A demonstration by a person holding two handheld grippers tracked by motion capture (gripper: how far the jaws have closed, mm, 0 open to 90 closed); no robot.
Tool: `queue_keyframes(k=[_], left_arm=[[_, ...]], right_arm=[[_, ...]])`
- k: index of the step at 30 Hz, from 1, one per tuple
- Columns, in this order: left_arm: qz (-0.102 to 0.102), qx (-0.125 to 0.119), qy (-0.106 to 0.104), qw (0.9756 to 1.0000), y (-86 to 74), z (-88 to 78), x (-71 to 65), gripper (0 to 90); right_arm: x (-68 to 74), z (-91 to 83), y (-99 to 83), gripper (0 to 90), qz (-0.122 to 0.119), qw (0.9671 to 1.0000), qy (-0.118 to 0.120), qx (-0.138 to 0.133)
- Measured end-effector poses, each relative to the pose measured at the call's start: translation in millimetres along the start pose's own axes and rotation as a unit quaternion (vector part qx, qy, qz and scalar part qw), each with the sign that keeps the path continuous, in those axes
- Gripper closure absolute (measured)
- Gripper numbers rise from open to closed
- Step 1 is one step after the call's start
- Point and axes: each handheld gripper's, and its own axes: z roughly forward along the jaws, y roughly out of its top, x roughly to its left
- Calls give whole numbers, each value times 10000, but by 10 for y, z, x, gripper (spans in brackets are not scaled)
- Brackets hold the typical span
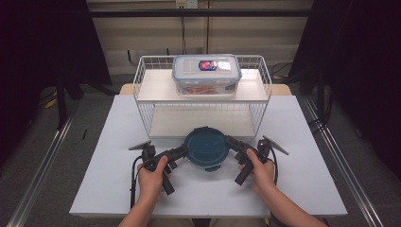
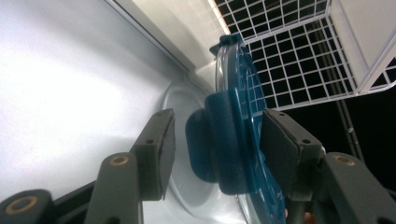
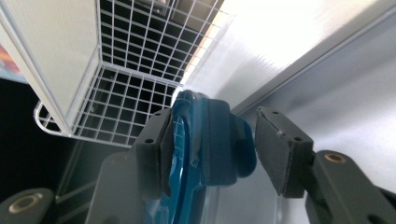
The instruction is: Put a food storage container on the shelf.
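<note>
We had the round tub (image 1: 206,149) between our grippers, left (image 1: 182,150) and right (image 1: 230,140) — each with jaws part open, straddling a lid clasp (image 2: 223,144) but not pinching it — so we judged a square, even squeeze best.

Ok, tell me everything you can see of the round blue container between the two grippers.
The round container has a dark teal lid, apparently plastic, over a clear bowl, with teal latch tabs folded down at its rim. It sits flat on the white table, directly in front of the wire shelf rack. The left gripper and right gripper straddle opposite tabs. In both gripper views one pad lies against the lid while the other stands clear, so neither clamps it.
</note>
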Motion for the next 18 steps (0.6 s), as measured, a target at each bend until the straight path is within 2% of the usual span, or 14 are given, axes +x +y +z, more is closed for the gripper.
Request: queue_keyframes(k=[1,2,3,4,5,6,8,10,11,12,13,14,17,18], left_arm=[[-14,7,11,10000,1,3,0,458],[-9,82,-23,10000,-1,8,12,458],[-63,101,-43,9999,-8,19,9,456],[-38,129,-89,9999,-19,32,13,457],[8,163,-64,9998,-23,39,15,457],[-85,172,-87,9998,-33,49,1,459],[-70,171,-104,9998,-38,61,-2,467],[-7,193,-270,9994,-49,74,14,469],[-57,152,-260,9995,-56,82,4,457],[-3,99,-104,9999,-65,81,-13,455],[69,88,-91,9999,-64,67,-12,469],[-21,-12,-46,10000,-68,68,-27,494],[2,-25,-22,10000,-83,57,-30,499],[-81,-78,4,9999,-87,61,-41,500]], right_arm=[[19,7,-4,491,36,9999,-82,99],[14,20,-12,502,124,9999,-32,102],[-8,44,-23,507,40,10000,-50,42],[-2,40,-30,511,108,9999,-33,118],[-24,62,-39,524,-77,10000,-23,38],[-15,60,-41,525,-80,10000,-45,39],[5,62,-46,525,-24,10000,-42,37],[1,58,-49,537,46,10000,-34,27],[-3,56,-55,577,79,9999,-90,-16],[-7,51,-53,578,105,9999,-95,12],[-15,55,-58,579,50,9999,-92,-33],[-6,49,-59,578,59,9999,-132,-4],[15,39,-85,579,254,9996,-143,-10],[7,43,-88,579,186,9997,-123,-84]])
